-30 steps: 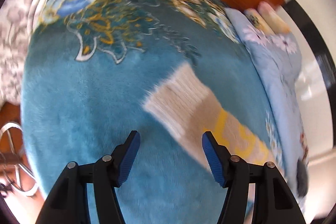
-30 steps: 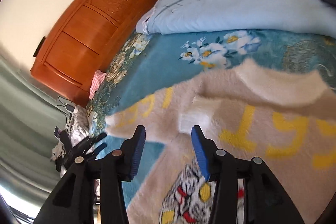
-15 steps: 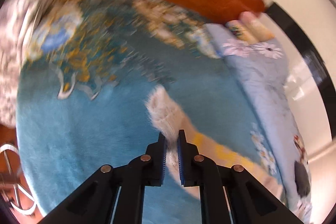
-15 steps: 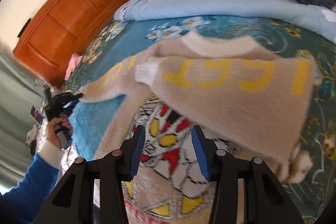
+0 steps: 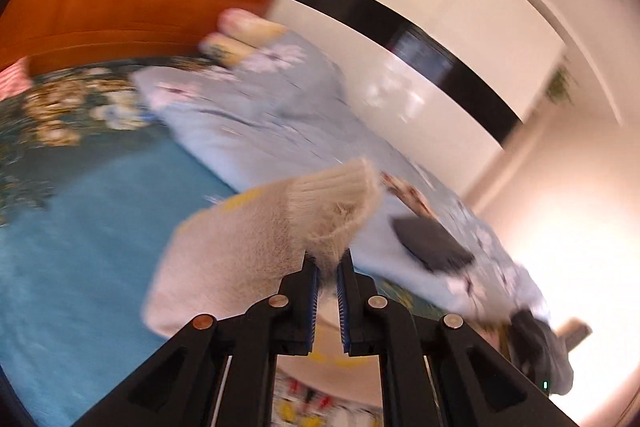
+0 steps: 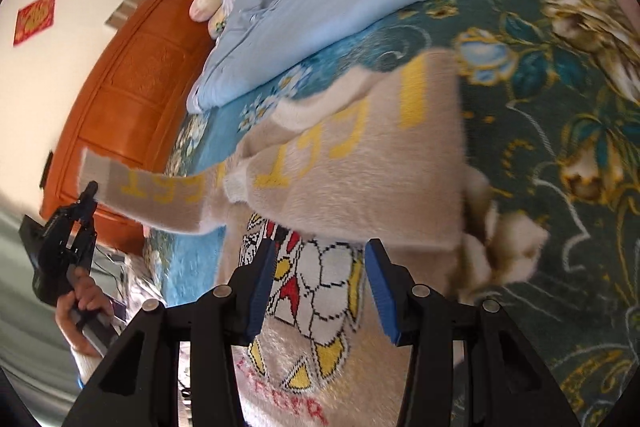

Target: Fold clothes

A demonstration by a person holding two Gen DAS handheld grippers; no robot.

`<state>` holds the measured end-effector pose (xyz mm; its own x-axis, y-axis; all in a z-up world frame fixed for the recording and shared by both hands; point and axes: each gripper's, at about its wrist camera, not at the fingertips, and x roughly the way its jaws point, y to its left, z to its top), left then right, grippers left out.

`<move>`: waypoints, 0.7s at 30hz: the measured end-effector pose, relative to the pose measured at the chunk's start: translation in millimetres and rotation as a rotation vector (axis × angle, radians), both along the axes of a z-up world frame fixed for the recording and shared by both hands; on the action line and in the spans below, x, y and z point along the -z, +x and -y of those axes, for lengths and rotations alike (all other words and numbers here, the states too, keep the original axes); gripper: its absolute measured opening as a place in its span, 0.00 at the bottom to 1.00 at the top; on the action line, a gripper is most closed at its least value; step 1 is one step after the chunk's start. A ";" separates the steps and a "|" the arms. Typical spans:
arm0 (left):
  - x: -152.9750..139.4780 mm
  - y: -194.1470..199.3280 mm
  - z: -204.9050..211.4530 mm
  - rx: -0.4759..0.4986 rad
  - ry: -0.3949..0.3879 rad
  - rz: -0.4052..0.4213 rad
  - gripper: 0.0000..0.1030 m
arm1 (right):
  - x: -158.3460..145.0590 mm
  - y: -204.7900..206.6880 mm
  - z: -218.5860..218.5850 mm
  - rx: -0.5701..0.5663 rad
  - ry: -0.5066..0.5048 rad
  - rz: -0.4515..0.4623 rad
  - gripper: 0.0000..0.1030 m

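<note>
A beige fuzzy sweater (image 6: 360, 187) with yellow letters and a coloured chest pattern lies on the blue floral blanket (image 6: 560, 147). One sleeve lies folded across its body. My left gripper (image 5: 327, 279) is shut on the ribbed cuff (image 5: 336, 195) of the other sleeve (image 6: 160, 195) and holds it lifted above the bed; this gripper also shows in the right wrist view (image 6: 86, 203). My right gripper (image 6: 318, 287) is open and empty, hovering over the sweater's chest pattern.
A light blue flowered quilt (image 5: 280, 123) is heaped at the far side with dark grey clothes (image 5: 432, 243) on it. An orange wooden headboard (image 6: 132, 99) stands behind the bed. White walls lie beyond.
My left gripper closed on the sleeve cuff, then lifted it and swung it up off the blanket. My right gripper drew back over the sweater, staying open.
</note>
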<state>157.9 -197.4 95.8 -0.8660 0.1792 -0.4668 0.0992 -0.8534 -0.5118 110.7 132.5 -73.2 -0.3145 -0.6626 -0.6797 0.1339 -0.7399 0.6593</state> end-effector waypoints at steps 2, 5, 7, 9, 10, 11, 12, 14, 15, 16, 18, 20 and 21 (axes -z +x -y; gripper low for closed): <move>2.6 -7.6 -35.8 0.070 -0.026 0.014 0.09 | -2.1 3.5 -11.7 0.020 -0.008 -0.001 0.46; 15.5 -17.1 -84.7 0.161 -0.074 0.059 0.09 | -3.5 8.1 -32.1 0.058 -0.006 -0.008 0.46; 28.9 -23.6 -114.5 0.221 -0.100 0.101 0.09 | -1.7 10.7 -45.2 0.087 -0.012 0.000 0.46; 46.8 -28.5 -140.6 0.279 -0.109 0.162 0.09 | 1.0 14.6 -59.2 0.118 -0.018 0.009 0.46; 56.4 -28.6 -153.1 0.308 -0.109 0.198 0.09 | 2.1 16.4 -63.6 0.128 -0.019 0.012 0.46; 64.5 -25.9 -167.5 0.334 -0.114 0.233 0.09 | 3.6 18.2 -68.6 0.138 -0.018 0.016 0.46; 72.7 -23.4 -179.9 0.354 -0.133 0.264 0.09 | 5.2 19.9 -73.8 0.148 -0.016 0.021 0.46; 89.3 -23.3 -198.8 0.390 -0.188 0.316 0.09 | 10.6 23.1 -82.8 0.163 -0.014 0.037 0.46; 95.1 -22.5 -204.0 0.399 -0.201 0.329 0.09 | 12.5 24.0 -85.7 0.168 -0.015 0.044 0.46; 100.4 -21.3 -208.0 0.407 -0.207 0.338 0.09 | 14.2 24.8 -88.5 0.171 -0.015 0.050 0.46; 109.4 -22.1 -213.1 0.413 -0.212 0.368 0.09 | 17.6 26.4 -94.0 0.178 -0.017 0.062 0.46; 118.9 -25.9 -216.3 0.419 -0.220 0.401 0.09 | 19.1 27.1 -96.3 0.173 -0.021 0.065 0.46; 122.6 -27.4 -217.5 0.422 -0.222 0.413 0.09 | 20.2 27.0 -96.4 0.169 -0.028 0.070 0.46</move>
<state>130.6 20.1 -26.8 -0.4821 0.3265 -0.8130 -0.1181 -0.9437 -0.3090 137.7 228.9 -93.4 -0.3759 -0.6231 -0.6859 -0.0380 -0.7292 0.6833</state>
